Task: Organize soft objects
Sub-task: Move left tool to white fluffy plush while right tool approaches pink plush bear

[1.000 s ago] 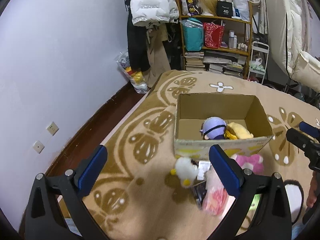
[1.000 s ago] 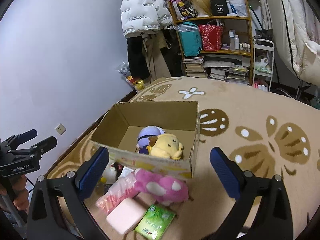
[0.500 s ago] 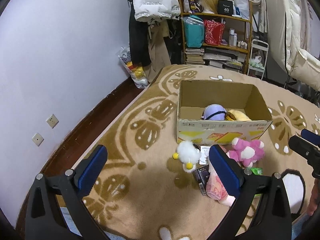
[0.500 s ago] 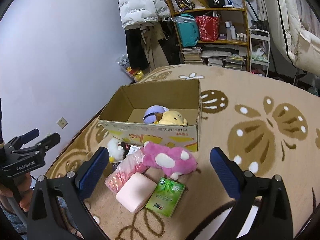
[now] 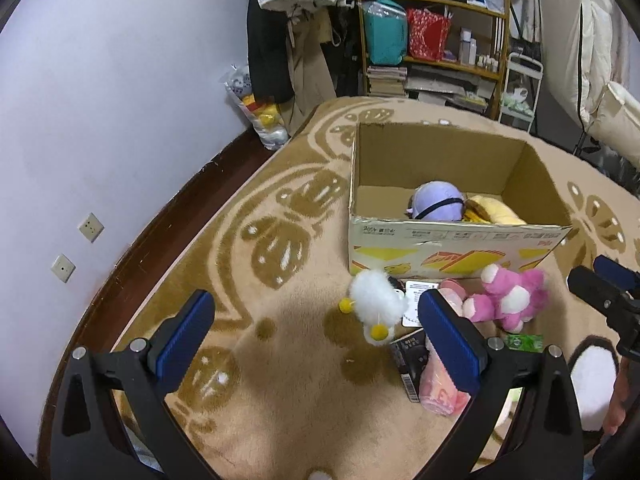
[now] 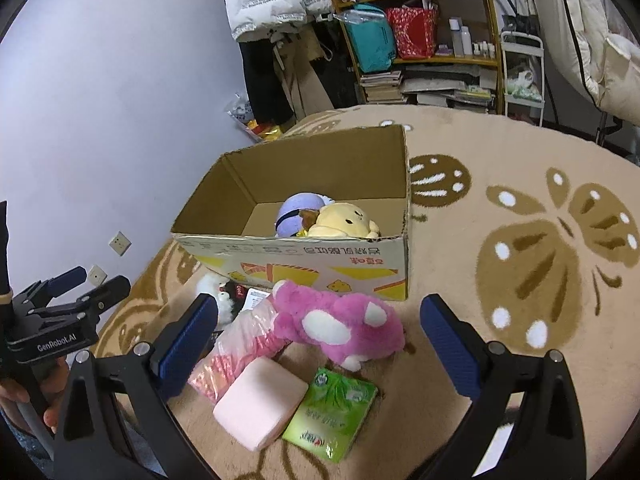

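L gripper (image 5: pixel 316 332) spread wide, empty, above rug (image 5: pixel 248 360). R gripper (image 6: pixel 320 340) also spread wide, empty, over pink plush (image 6: pixel 340 320). Cardboard box (image 6: pixel 320 256) at 12 o'clock w/ purple plush (image 6: pixel 294 212) and yellow plush (image 6: pixel 346 220) inside. Outside, near box front: white plush (image 5: pixel 374 300), pink sponge block (image 6: pixel 258 402), green tissue pack (image 6: pixel 332 416), pink bag (image 6: pixel 240 350).

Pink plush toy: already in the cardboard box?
No, the pink plush toy lies on the rug just in front of the cardboard box.
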Tool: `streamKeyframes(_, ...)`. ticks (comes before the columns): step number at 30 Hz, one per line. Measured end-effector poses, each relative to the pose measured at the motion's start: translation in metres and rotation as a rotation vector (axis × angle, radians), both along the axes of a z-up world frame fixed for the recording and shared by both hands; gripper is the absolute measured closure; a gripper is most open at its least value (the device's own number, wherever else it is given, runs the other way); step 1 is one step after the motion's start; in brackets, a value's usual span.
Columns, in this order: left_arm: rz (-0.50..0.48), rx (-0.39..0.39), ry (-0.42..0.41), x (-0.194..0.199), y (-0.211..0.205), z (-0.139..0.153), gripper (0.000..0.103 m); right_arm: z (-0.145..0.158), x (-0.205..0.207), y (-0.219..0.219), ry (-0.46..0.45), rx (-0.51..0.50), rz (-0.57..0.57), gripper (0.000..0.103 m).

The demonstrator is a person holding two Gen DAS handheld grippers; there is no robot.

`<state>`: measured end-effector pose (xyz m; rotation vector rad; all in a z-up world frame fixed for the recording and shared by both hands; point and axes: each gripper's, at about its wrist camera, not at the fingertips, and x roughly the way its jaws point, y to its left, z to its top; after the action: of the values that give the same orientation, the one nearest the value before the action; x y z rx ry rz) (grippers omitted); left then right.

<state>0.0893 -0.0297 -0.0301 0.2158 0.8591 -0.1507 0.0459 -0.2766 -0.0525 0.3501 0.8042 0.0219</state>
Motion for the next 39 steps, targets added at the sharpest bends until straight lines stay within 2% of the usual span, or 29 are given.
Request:
streamKeyframes(13,0.016,0.022,0.095,0.039,-0.011,-0.035,0.002,-0.041,0.046,0.000,0.078,0.026,0.030,0.000)
streamKeyframes(28,-0.014,0.031,0.210,0.068,-0.028,-0.072,0.002,-0.075,0.069,0.004,0.163,0.041,0.080,0.000)
streamKeyframes(34,-0.016,0.019,0.257,0.074,-0.031,-0.084,0.002,-0.081,0.074,0.011,0.168,-0.019,0.078,0.000)
streamKeyframes(39,-0.017,0.021,0.282,0.079,-0.033,-0.094,0.002,-0.088,0.076,0.006,0.187,0.009,0.081,0.000)
